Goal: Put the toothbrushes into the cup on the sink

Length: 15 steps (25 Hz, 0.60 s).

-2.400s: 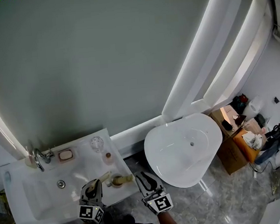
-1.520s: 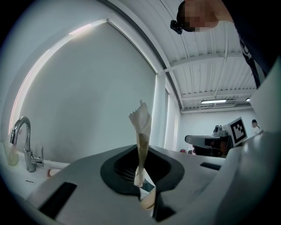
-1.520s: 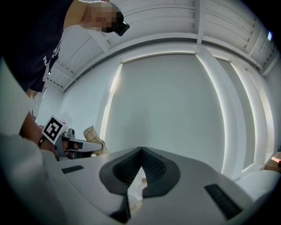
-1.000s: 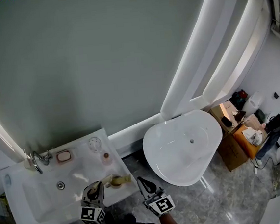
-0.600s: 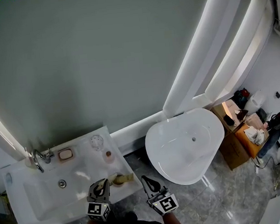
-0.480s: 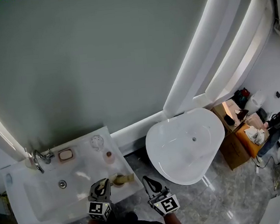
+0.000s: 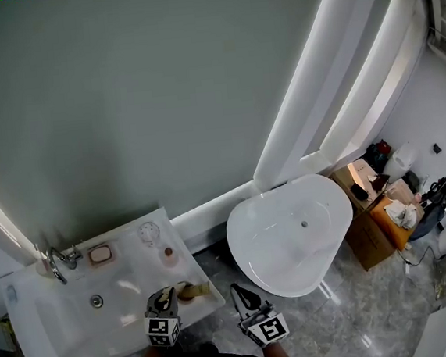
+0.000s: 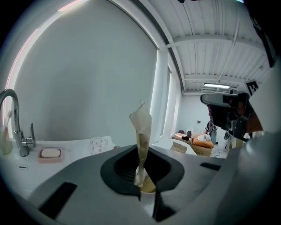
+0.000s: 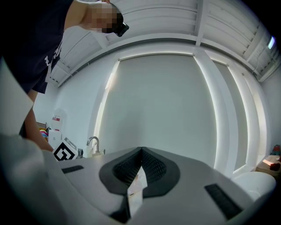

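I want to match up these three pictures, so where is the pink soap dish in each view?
Head view: soap dish at lower left, on the back ledge of the sink, just right of the faucet.
Left gripper view: lower left, again right of the faucet.
Right gripper view: not in it.
Shared landmark: the faucet, which the right gripper view shows left of centre.
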### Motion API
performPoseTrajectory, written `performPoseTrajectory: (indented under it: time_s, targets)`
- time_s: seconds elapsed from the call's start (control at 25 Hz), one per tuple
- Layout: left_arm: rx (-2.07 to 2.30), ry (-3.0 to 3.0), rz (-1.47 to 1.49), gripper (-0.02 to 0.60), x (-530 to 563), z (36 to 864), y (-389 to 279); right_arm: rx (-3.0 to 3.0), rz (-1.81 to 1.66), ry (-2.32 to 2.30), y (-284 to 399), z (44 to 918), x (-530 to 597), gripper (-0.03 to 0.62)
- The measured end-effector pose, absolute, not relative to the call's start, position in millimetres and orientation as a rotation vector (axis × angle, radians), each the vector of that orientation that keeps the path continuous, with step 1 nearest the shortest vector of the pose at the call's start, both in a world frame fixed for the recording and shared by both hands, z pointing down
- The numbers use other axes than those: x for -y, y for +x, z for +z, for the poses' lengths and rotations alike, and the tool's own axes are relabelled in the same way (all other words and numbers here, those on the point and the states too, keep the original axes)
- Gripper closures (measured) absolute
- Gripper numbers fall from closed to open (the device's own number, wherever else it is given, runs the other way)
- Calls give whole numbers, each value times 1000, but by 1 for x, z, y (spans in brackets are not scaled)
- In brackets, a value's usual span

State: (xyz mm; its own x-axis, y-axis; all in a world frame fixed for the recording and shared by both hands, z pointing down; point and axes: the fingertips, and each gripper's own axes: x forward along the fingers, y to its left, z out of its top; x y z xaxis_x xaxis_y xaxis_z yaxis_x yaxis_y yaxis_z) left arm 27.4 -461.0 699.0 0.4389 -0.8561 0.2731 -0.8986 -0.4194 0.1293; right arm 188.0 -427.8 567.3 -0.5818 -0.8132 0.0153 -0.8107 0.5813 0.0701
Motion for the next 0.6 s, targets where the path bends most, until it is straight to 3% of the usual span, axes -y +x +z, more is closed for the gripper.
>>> performPoseTrajectory:
  time_s: [0.6]
  targets:
    - [1499, 2394, 353, 540, 473, 741, 38, 2746, -122, 1411, 194, 573, 427, 566]
